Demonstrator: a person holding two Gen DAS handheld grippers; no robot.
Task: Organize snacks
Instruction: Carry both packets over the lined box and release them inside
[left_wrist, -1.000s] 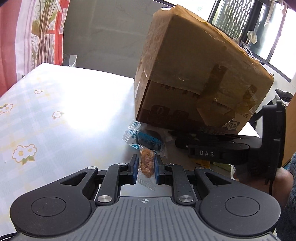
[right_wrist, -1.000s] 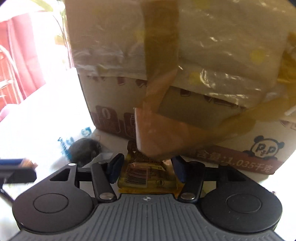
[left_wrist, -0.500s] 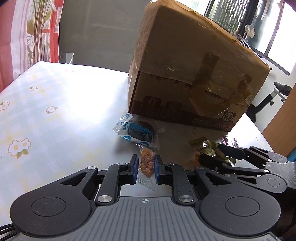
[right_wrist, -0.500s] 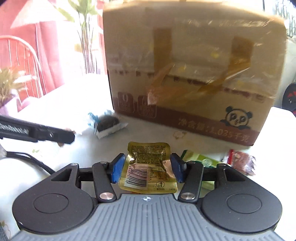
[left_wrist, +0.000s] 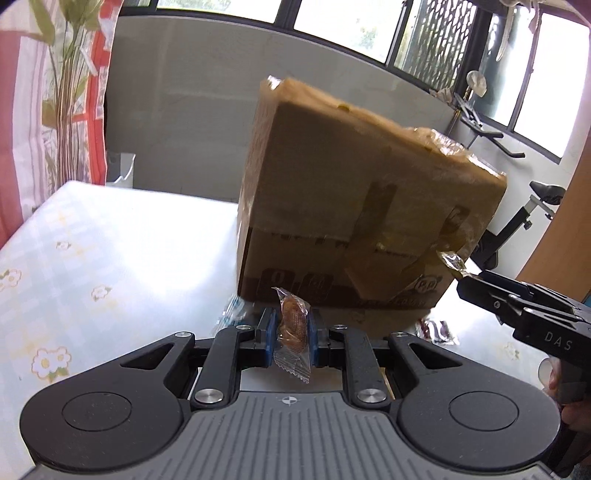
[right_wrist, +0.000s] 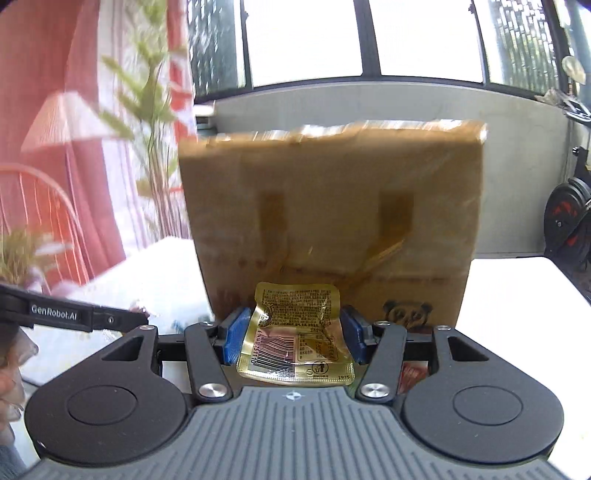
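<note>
The big cardboard box (left_wrist: 354, 221) stands on the table (left_wrist: 110, 258), and everything else sits around it. In front of the box, the left gripper (left_wrist: 291, 332) is squeezed tight on a small clear-wrapped snack (left_wrist: 291, 325), held up off the table. The right gripper (right_wrist: 293, 332) pinches a gold snack packet (right_wrist: 295, 332) by its two sides, also in front of the box. So two snacks are picked up, but neither is put away yet (I cannot see where they should go). A dark red snack (left_wrist: 436, 330) lies on the table near the box's front corner, and it looks like it needs picking up too.
</note>
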